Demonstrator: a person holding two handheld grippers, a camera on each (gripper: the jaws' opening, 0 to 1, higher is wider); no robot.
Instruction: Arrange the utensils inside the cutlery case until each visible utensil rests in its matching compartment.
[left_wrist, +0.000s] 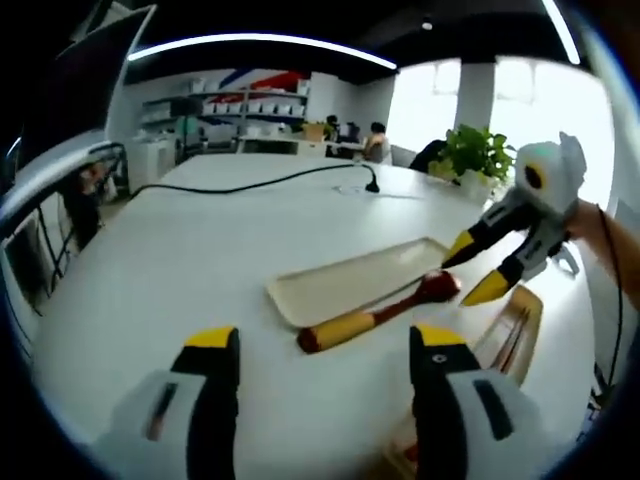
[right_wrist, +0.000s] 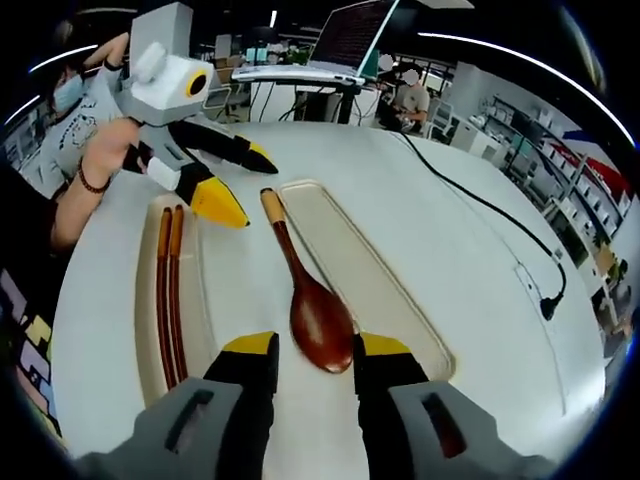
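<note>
A dark red wooden spoon (right_wrist: 310, 300) lies on the white table, its pale handle end pointing at the left gripper (right_wrist: 240, 185). My right gripper (right_wrist: 318, 346) is open, its jaws straddling the spoon's bowl with a slight gap. Two brown chopsticks (right_wrist: 170, 290) rest in the narrow beige cutlery case (right_wrist: 145, 340) left of the spoon. In the left gripper view my left gripper (left_wrist: 325, 340) stands open over the table, short of the spoon (left_wrist: 350, 325). The right gripper (left_wrist: 470, 275) shows at the spoon's bowl, with the case (left_wrist: 528, 305) beyond.
A long flat beige tray (right_wrist: 390, 290) lies right of the spoon, also seen as the tray (left_wrist: 350, 280). A black cable (left_wrist: 260, 182) crosses the far table. A potted plant (left_wrist: 475, 155) and a laptop (right_wrist: 350, 40) stand at the table's edges. People sit behind.
</note>
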